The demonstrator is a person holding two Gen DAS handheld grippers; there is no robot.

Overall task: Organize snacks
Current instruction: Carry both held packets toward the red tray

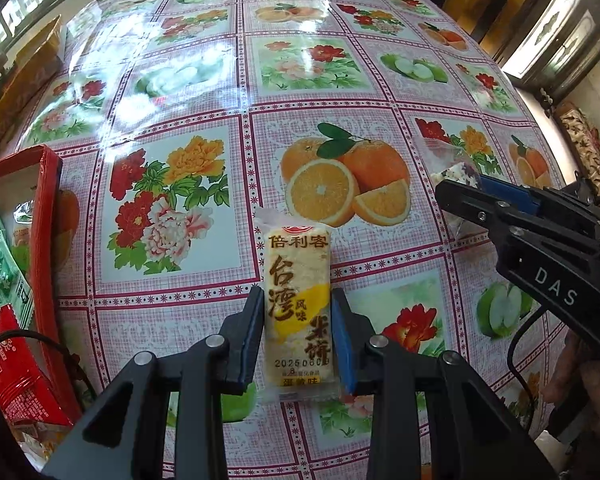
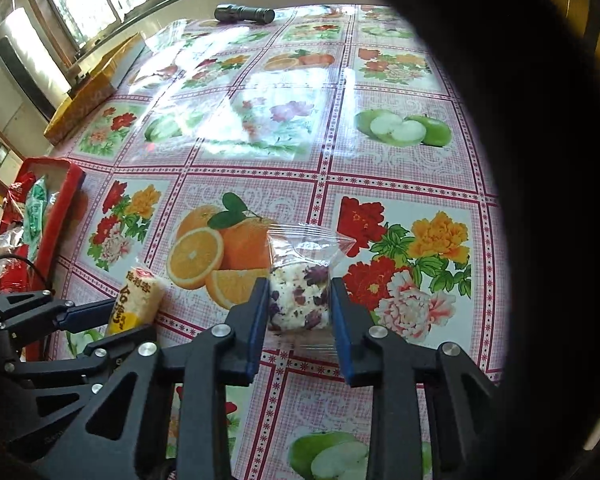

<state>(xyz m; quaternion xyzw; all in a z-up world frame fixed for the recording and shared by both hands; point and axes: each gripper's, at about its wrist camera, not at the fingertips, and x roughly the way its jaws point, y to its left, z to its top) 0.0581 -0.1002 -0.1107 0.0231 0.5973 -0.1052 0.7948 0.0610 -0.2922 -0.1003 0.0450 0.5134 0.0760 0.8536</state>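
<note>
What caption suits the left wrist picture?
Left gripper clamps a rice cracker packet above the fruit-print tablecloth.

Red box (image 1: pixel 46 240) cut off at left edge, dark blur (image 2: pixel 540 200) hiding table's right side

The yellow rice cracker packet (image 1: pixel 299 312) bore "倍利客" across its top, large "台湾" and "米饼" with small "风味" between, and a printed date beginning "2025060". The black gripper body (image 1: pixel 556 280) at the right carried white letters "DAS".
</note>
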